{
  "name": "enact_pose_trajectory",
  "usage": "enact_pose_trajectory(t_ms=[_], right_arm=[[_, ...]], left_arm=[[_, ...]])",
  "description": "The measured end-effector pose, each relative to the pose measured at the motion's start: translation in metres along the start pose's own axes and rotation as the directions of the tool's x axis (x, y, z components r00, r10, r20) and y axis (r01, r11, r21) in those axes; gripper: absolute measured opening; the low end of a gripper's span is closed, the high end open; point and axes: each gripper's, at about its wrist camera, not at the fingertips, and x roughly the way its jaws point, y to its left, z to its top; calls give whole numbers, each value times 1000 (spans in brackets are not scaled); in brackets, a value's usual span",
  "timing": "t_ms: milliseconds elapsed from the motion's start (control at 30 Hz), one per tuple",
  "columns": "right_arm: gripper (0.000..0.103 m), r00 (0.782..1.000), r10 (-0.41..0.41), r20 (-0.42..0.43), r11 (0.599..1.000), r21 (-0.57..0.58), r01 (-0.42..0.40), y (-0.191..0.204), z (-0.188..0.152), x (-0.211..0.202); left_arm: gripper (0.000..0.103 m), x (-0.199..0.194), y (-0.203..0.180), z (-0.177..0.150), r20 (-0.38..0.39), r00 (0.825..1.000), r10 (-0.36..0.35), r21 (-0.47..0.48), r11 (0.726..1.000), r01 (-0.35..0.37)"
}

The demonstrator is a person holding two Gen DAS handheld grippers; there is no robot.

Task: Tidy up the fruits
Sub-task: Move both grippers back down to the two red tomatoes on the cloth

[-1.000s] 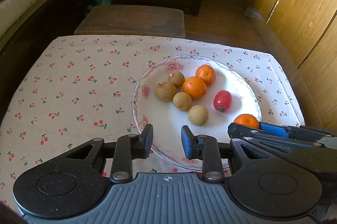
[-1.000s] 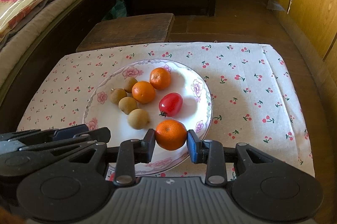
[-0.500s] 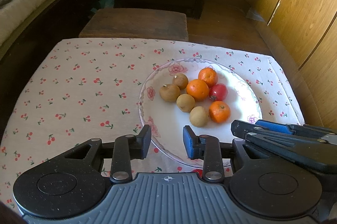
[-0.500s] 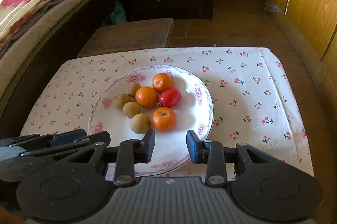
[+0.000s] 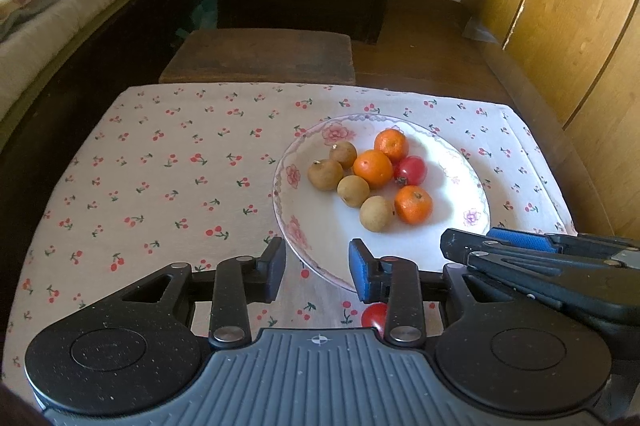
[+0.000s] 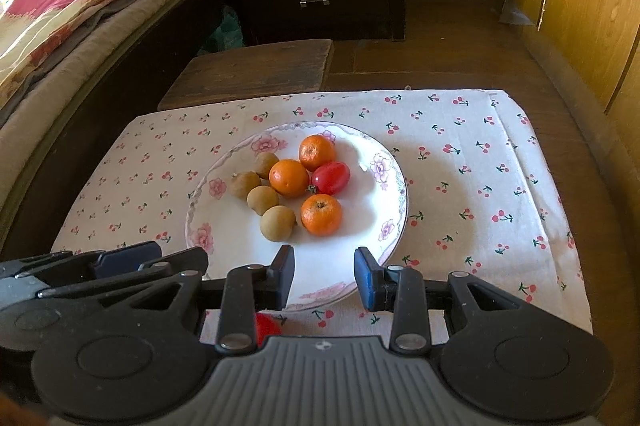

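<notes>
On the counter, over a cherry-print cloth (image 5: pixel 160 162), stands a white plate (image 5: pixel 476 194) with a floral rim, and almost all the fruit is gathered on it in one tight group: three mandarins, four brown longans and a red cherry tomato (image 6: pixel 330 178) between the mandarins. The nearest mandarin (image 6: pixel 321 215) lies free on the plate, just beside a longan (image 6: pixel 278 223), with no jaw touching it. The right gripper (image 6: pixel 325 278) hovers over the near rim of the plate, its jaws a narrow gap apart and empty. The left gripper (image 5: pixel 317 272) hangs beside it at the near left edge of the plate, also empty, its jaws parted a little and nothing between them but cloth and rim. One more small red tomato (image 5: pixel 374 318) lies off the plate on the cloth, just under the grippers and half hidden by their bodies. I judge that a placing step is finished and that this stray tomato is the fruit left to collect. The next move probably calls for one gripper to draw back and lower toward it, open wider, then close gently, because the tomato is soft and smooth and can roll away on the cloth
</notes>
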Motion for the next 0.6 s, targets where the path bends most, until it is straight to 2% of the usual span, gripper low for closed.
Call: enact_pose_trajectory(t_ms=[600], right_arm=[[34,1000,-10,-25,1000,-29,9,12,-20,-13]], left_arm=[[42,-18,3,-21,-9,1000,9,39,999,-9]])
